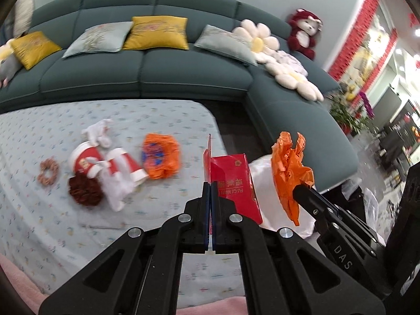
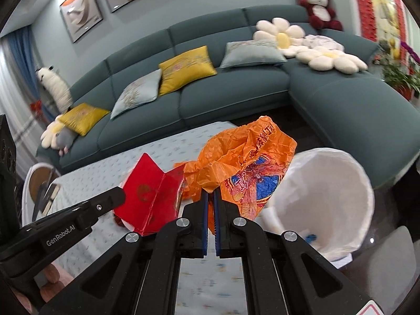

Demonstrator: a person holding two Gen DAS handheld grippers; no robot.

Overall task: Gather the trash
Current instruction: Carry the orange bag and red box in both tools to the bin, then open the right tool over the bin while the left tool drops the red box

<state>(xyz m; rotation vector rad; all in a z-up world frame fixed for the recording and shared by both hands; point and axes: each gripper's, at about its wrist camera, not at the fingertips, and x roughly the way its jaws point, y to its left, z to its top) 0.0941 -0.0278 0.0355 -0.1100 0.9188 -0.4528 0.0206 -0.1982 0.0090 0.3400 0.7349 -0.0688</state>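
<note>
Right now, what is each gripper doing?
Left gripper: closed on the red envelope.
Right gripper: closed on the orange plastic bag.

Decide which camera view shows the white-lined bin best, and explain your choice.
The right wrist view: the white-lined bin shows its open mouth and inside, just right of the orange bag in the right tongs. The left wrist view shows only a white sliver behind the red packet and the bag.

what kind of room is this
Most likely a home living room: a long teal sectional sofa with throw cushions, framed pictures on the wall, and a low cloth-covered table in front with trash on it.
</note>
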